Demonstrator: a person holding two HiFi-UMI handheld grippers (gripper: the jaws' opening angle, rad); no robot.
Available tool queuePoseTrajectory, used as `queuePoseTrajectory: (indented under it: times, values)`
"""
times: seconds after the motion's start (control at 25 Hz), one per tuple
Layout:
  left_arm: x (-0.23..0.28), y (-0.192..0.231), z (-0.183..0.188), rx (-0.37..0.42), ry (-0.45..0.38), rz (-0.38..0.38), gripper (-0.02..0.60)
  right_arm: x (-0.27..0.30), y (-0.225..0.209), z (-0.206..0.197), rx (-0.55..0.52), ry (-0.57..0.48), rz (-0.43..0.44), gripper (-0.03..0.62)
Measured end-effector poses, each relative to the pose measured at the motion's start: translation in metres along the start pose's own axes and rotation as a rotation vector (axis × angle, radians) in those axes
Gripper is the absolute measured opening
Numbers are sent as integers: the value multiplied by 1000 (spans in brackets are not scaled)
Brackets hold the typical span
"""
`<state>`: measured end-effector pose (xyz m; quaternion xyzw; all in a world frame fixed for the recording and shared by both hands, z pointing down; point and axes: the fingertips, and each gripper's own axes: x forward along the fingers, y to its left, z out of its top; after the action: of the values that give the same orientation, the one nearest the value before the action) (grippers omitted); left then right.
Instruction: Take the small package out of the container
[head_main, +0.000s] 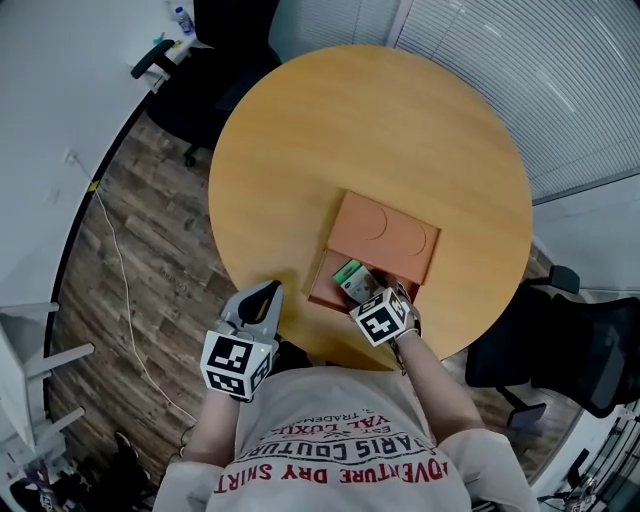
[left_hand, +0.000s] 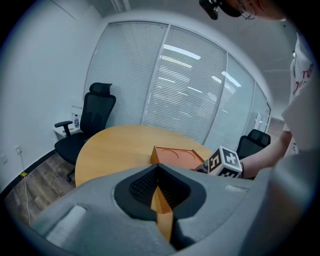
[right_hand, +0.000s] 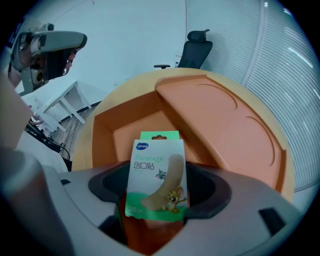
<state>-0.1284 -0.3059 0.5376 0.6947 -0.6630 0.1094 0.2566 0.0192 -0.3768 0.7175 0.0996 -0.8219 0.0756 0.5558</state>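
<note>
The right claw (right_hand: 157, 196) is clamped on the small package (right_hand: 156, 172), upright over the open near end of the container (right_hand: 102, 135). Lift straight up, clear of its walls and lid (right_hand: 220, 120). The left claw (left_hand: 159, 192), closed and empty, waits off the container's near-left corner.

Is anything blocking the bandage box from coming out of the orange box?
Nothing visible. The right gripper holds the bandage box, and the lid lies off to one side, not over it.
</note>
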Motion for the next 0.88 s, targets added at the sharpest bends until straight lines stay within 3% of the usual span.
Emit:
queuePoseTrajectory:
  times: [0.24,0.44,0.88]
  values:
    - [-7,-1,4,11,-16,-4,11,-25,6,9,-112,-35,-57,356]
    - [-16,-5,12,32,-38,-17,12,-47,13,15,-132,-72,-80,356]
    - [-17,-16,51,105,-106,-77,12,-145,-4,54,188,-453,-220,357]
